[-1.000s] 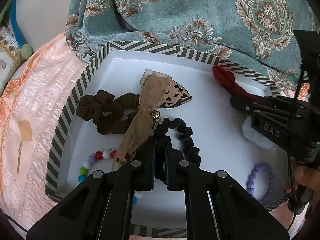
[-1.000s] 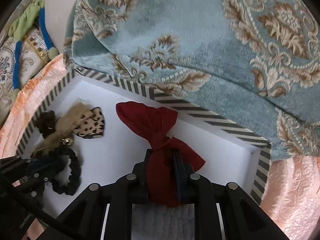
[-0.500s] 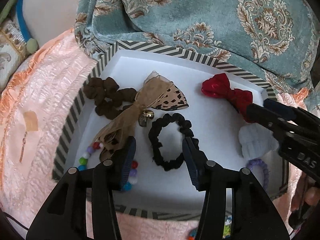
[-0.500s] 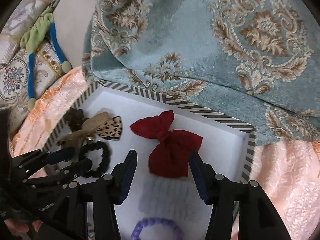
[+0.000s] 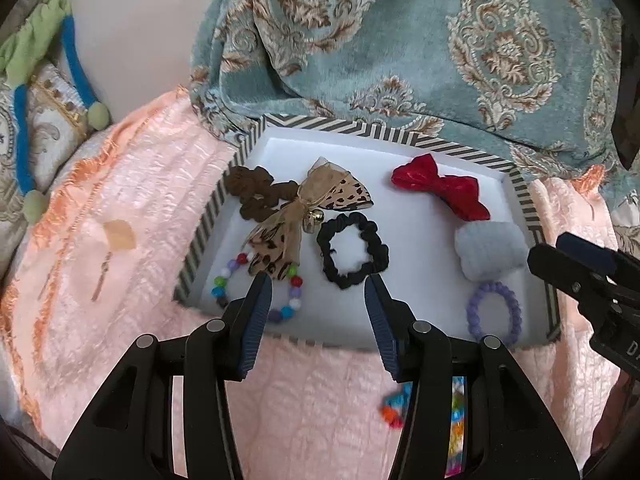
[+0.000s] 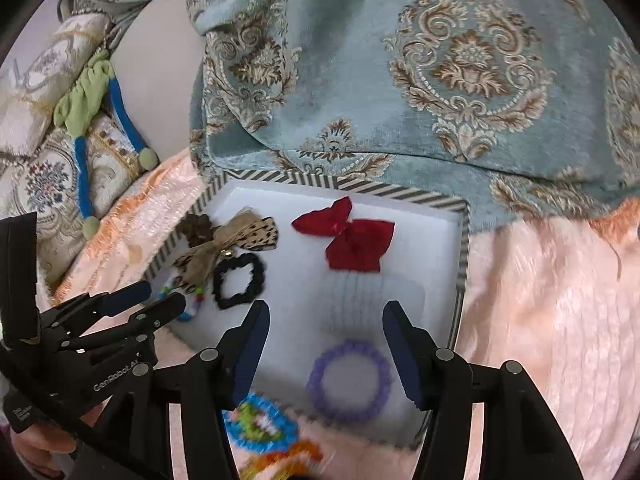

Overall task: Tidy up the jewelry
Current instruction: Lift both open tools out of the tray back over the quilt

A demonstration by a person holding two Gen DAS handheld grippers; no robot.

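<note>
Left hand-held gripper [image 5: 318, 292] hung spread and empty over the striped tray [image 5: 362, 128]; right hand-held gripper [image 6: 324, 320] opening, nothing between. Black scrunchie [image 5: 353, 256] and red bow [image 5: 440, 190] lay inside. Best lifted clear before reaching for loose colourful pieces [image 6: 260, 424] outside.

teal damask blanket [image 5: 400, 40] behind | peach quilt [image 5: 120, 240] underneath | embroidered cushion [image 6: 44, 176] far left

— Where did everything lie?
— In the striped-rimmed white tray [image 5: 472, 148]: the red fabric bow [image 5: 440, 190] far right, the black ruffled scrunchie [image 5: 352, 254] centre, the multicoloured bead bracelet [image 5: 256, 294] near left.
— And the purple beaded bracelet [image 5: 494, 312]?
— Near right corner.
</note>
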